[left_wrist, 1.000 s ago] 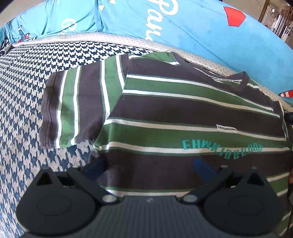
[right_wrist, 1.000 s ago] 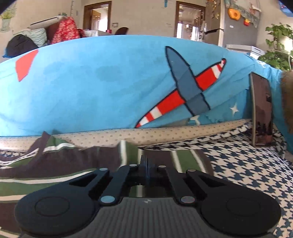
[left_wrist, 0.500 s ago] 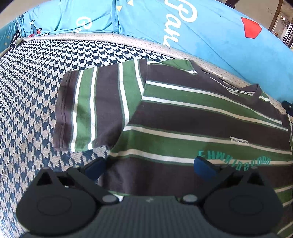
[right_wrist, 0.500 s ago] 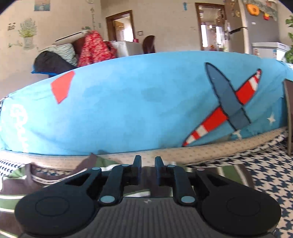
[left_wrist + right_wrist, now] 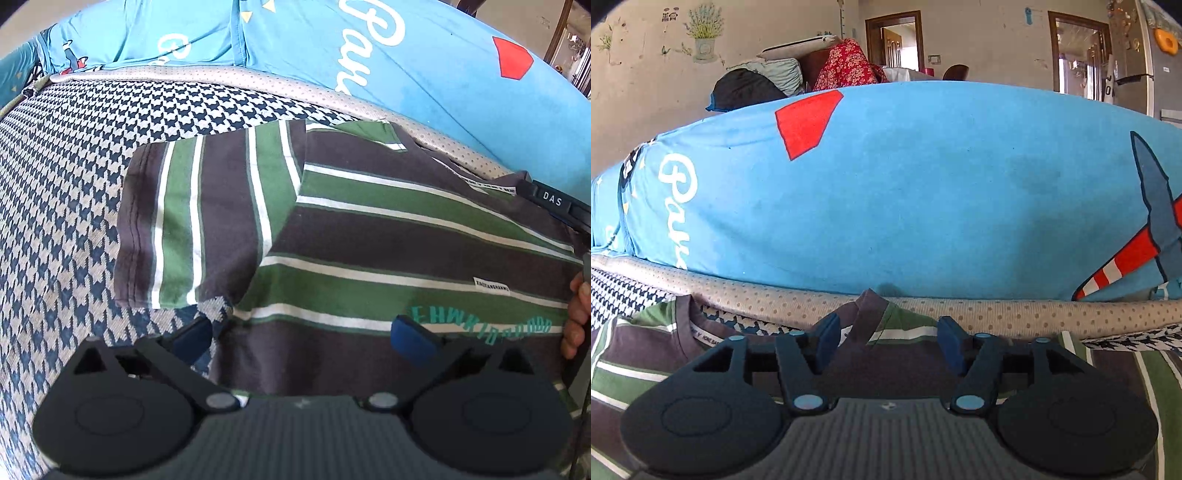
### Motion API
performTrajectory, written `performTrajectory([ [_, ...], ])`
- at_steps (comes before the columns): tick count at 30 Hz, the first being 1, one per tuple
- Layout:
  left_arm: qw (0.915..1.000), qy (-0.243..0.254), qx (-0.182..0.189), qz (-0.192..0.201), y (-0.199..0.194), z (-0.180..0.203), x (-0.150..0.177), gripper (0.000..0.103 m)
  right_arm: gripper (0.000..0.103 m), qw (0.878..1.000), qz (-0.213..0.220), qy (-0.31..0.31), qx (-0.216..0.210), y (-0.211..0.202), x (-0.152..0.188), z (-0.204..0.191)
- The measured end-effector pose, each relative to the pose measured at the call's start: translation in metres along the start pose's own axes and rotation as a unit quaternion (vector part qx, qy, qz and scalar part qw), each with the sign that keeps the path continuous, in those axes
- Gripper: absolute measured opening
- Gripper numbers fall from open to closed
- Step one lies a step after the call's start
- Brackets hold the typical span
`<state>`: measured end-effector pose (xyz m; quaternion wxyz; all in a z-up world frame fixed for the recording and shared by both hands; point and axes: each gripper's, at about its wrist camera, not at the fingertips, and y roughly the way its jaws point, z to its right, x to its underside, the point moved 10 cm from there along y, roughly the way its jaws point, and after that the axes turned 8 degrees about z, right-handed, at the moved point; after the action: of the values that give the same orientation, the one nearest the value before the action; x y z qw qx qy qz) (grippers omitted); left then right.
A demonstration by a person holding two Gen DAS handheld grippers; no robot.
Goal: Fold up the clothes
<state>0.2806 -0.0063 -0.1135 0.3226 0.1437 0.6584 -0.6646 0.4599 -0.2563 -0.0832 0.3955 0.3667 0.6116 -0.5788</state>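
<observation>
A green, dark grey and white striped T-shirt [image 5: 388,236] lies flat on the houndstooth cushion [image 5: 66,192], its left sleeve [image 5: 192,225] spread out to the left. My left gripper [image 5: 306,336] is open just above the shirt's left side seam, below the sleeve. My right gripper [image 5: 886,341] is open and low over the shirt's right shoulder [image 5: 897,321], next to the collar [image 5: 698,328]. The right gripper's body [image 5: 557,205] and the hand holding it show at the right edge of the left wrist view.
A blue cushion cover with white lettering, a red patch and a plane print [image 5: 905,192] rises directly behind the shirt. A beige dotted piping edge [image 5: 997,310] runs between them. A room with doors and piled clothes lies beyond.
My right gripper opened from shut and moved left along the shirt's top edge to the shoulder by the collar. My left gripper stayed open and shifted left and back a little.
</observation>
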Motion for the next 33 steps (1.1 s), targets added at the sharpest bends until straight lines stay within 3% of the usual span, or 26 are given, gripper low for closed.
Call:
performTrajectory([
  [6,0.9997,0.005,-0.021,0.007,0.004,-0.007,-0.003,0.103,0.055,0.999,-0.011,-0.021,0.026,0.01,0.004,-0.002],
  [11,0.9994,0.013,-0.032,0.005,0.008,-0.01,-0.002,0.103,0.023,0.999,-0.007,-0.021,0.044,0.014,0.004,0.0],
  [20,0.9992,0.014,-0.037,0.011,0.011,-0.012,-0.005,0.103,0.016,0.998,0.006,-0.013,0.06,0.028,0.003,0.006],
  [24,0.9994,0.01,-0.032,0.011,0.01,-0.008,-0.006,0.103,0.016,0.998,0.009,-0.013,0.063,0.028,0.003,0.005],
  [27,0.9991,0.02,-0.029,0.022,0.006,-0.001,-0.009,0.103,0.027,0.999,0.017,-0.009,0.033,0.013,-0.001,0.002],
  [29,0.9986,0.032,-0.029,0.031,0.003,0.005,-0.011,0.103,0.039,1.0,0.016,-0.004,0.018,0.003,-0.002,-0.001],
  [33,0.9992,0.025,-0.013,0.028,-0.001,0.011,-0.011,0.103,0.044,1.0,-0.005,-0.011,0.005,-0.014,-0.001,-0.01],
])
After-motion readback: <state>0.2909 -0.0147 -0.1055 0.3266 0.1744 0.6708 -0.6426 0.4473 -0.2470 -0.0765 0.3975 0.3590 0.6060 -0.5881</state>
